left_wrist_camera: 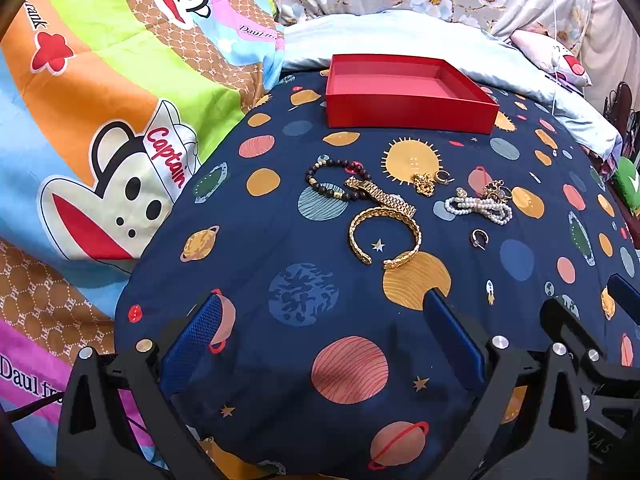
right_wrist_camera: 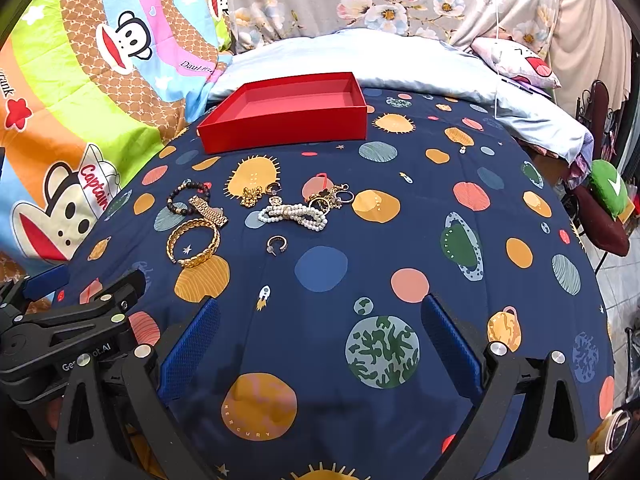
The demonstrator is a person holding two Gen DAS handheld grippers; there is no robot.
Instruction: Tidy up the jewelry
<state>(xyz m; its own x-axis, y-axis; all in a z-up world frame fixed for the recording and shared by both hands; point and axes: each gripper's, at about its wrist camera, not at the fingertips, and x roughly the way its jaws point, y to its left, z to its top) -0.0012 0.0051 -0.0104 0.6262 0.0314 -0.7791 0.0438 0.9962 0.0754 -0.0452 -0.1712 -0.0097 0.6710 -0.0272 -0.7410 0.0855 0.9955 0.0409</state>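
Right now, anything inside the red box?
Nothing visible: the red box floor shows bare pink in both views. A strip behind its near wall is hidden. Jewelry, like the gold cuff, remains outside.

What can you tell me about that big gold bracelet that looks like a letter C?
The gold cuff bracelet is a shiny, metal-looking open ring with a bumpy, chain-like surface. Its gap faces the cameras, so it forms a C. It lies flat on the navy planet-print sheet, nearest the grippers of all the jewelry. Its far edge meets or nearly meets the gold link watch band; contact is unclear. No gripper touches it, and it is outside the red box.
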